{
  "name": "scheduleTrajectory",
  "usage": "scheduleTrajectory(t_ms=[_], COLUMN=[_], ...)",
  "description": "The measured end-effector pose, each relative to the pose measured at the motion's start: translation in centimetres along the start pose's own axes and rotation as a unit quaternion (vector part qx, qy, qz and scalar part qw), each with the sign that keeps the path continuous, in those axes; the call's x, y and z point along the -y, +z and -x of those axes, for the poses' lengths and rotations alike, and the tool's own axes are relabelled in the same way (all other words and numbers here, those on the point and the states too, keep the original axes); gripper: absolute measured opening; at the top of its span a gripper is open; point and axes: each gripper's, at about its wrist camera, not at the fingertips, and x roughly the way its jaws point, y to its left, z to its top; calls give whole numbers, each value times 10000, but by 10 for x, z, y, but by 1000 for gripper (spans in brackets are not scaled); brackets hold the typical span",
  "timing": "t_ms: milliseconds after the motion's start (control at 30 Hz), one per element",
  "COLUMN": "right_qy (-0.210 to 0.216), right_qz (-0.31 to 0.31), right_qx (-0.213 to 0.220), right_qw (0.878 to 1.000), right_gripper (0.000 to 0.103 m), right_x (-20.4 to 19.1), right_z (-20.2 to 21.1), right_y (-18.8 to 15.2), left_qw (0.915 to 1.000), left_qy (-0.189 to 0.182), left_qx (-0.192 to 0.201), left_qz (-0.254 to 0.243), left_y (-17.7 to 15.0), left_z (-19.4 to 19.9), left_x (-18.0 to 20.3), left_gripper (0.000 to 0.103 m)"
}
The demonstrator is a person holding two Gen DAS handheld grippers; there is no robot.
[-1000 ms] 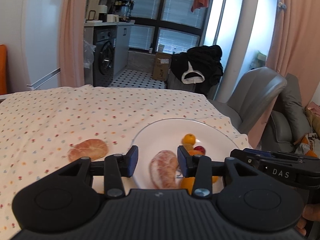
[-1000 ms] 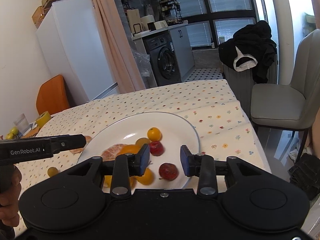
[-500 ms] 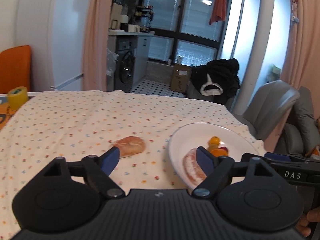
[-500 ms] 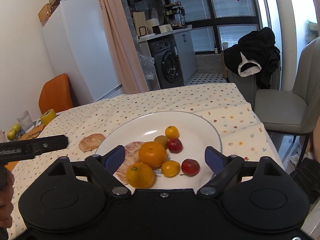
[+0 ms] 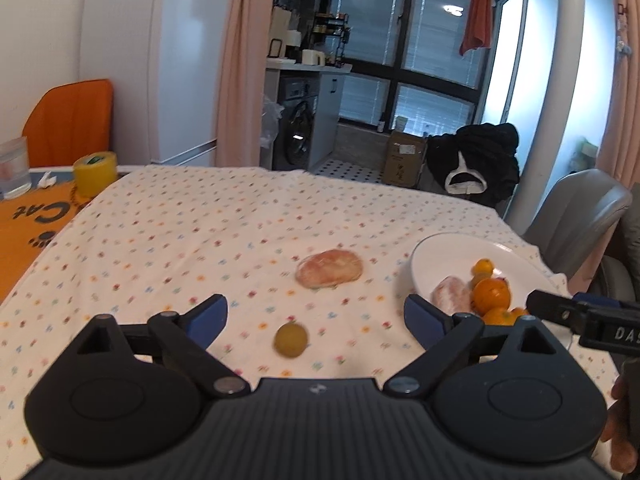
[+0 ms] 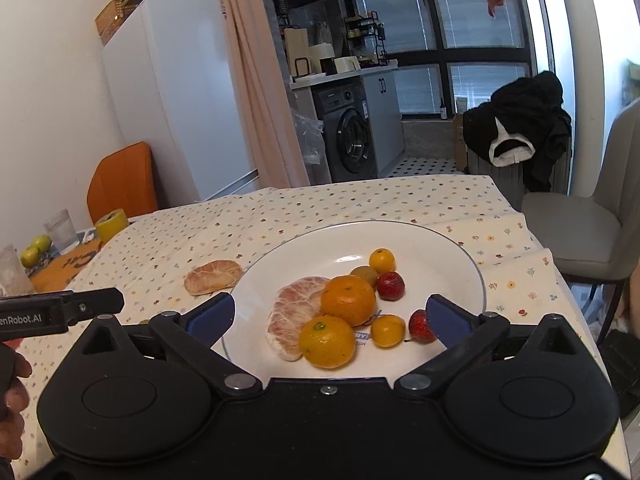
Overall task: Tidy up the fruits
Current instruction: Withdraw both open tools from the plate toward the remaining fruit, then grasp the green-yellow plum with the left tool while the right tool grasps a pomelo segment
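Observation:
A white plate (image 6: pixel 448 256) (image 5: pixel 516 258) holds a peeled pomelo piece (image 6: pixel 294 312) (image 5: pixel 450 298), two oranges (image 6: pixel 347 300), small yellow-orange fruits (image 6: pixel 382 260) and two strawberries (image 6: pixel 391 286). A second peeled piece (image 5: pixel 330 269) (image 6: pixel 213 277) lies on the cloth left of the plate. A small green fruit (image 5: pixel 291 340) sits on the cloth between my left gripper's open fingers. My left gripper (image 5: pixel 316 318) is open and holds nothing. My right gripper (image 6: pixel 330 316) hangs open over the plate's near side, empty.
The flowered tablecloth (image 5: pixel 200 232) covers the table. A yellow tape roll (image 5: pixel 95 172), a glass (image 5: pixel 14 166) and green apples (image 6: pixel 34 248) sit at the far left. A grey chair (image 6: pixel 576 236) stands to the right. A hand (image 6: pixel 12 380) holds the left gripper.
Both grippers opened wide and drew back from the plate. The left one swung left over the cloth, bringing the green fruit into view. The peeled piece and the strawberry stay on the plate.

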Motion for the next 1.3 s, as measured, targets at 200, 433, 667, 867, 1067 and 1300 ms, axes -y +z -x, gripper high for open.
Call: scheduleTrajectory(t_ms=[200,433,667,867,1067,1300], right_qy=[248,439,469,507,578,664], right_qz=[-57,111,310,410,528,615], right_qx=[-119,-117,-181,-247,-296,-371], right_qw=[9996,9989,9983,9976,9965,9952], right_gripper=[103,103,102,98,96,95], right_x=[-9,-26,-43,-50,-58,-66], right_z=[-1,-4,-12,-22,-35,-52], right_y=[-3,-5,-7,-1,7,14], left_qw=[9999,9997,9996,9991,9983,9968], left_qy=[31,43,-60,-141,-183,-217], left_qx=[-65,-100,-171,-314,-462,-703], left_qz=[104,213,200,253,313,319], left_y=[-11,-16,-18,-18,-18,-17], left_z=[2,1,-9,-24,-42,-61], left_x=[-15,-28,-27,-27,-25,-27], left_gripper=[93,90,73,62,51,27])
